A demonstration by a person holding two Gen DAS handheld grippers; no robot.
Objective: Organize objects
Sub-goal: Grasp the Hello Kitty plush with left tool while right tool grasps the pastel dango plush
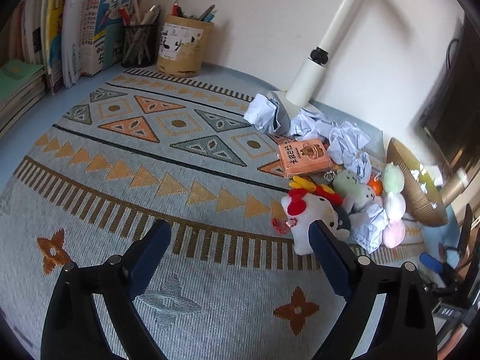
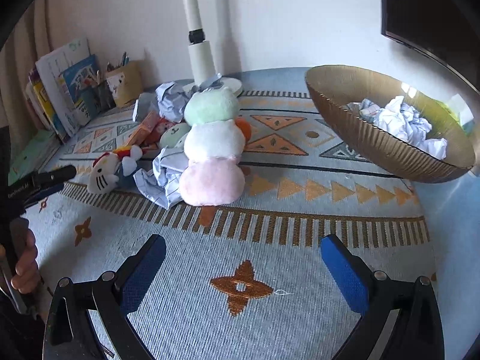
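Both grippers are held spread and empty above the patterned mat (image 2: 192,306) on the desk. The left gripper (image 1: 240,255) is aimed near a white cat plush (image 1: 309,219); the right gripper (image 2: 243,273) is well short of the clutter. A pile is seen: a three-ball plush (image 2: 210,147), crumpled paper (image 2: 162,177), an orange box (image 1: 304,157). More crumpled paper (image 2: 402,123) is held in the tilted golden bowl (image 2: 387,150) to the right.
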